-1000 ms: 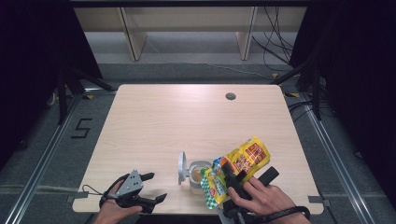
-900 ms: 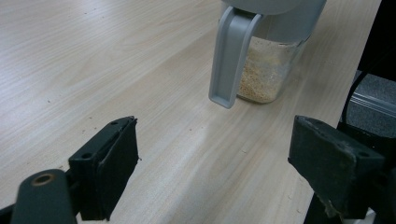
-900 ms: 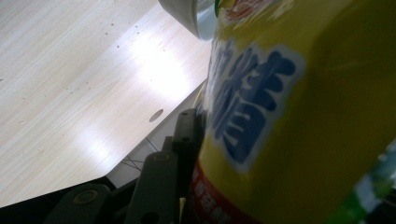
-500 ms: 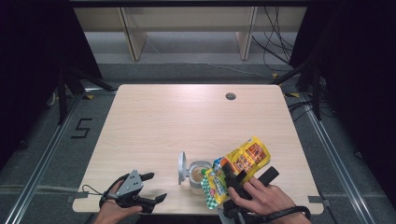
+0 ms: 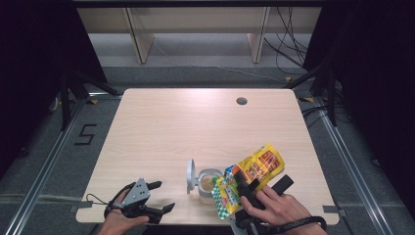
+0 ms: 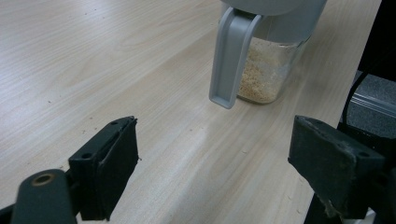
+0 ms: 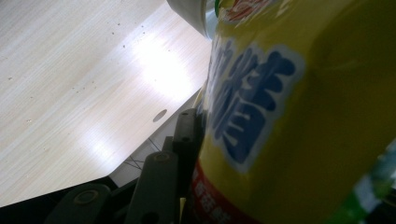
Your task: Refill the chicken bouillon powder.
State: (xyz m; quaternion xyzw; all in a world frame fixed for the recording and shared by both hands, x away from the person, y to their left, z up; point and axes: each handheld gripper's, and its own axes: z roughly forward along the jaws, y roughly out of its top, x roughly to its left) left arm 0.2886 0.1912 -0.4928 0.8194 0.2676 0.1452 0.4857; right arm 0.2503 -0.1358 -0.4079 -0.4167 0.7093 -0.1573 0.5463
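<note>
Over the wooden bench (image 5: 186,127), the right tool (image 5: 244,188) is gripping a yellow snack bag (image 5: 259,169) tilted beside the open jar (image 5: 209,182), ready for pouring, while the left tool (image 5: 159,197) is idling wide open and empty.

The left gripper (image 5: 157,197) rests with fingers spread wide (nothing between), while the right gripper (image 5: 246,185) is clamped.

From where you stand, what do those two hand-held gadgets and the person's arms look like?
Both are black two-jaw tools. The left gripper carries a grey three-cornered plate on top, and a thin black cable loops from it by the table edge. In its own view its jaws end in thick, blocky black pads. The right gripper has long black bars. The right hand wears a black wristband; no sleeves show.
</note>
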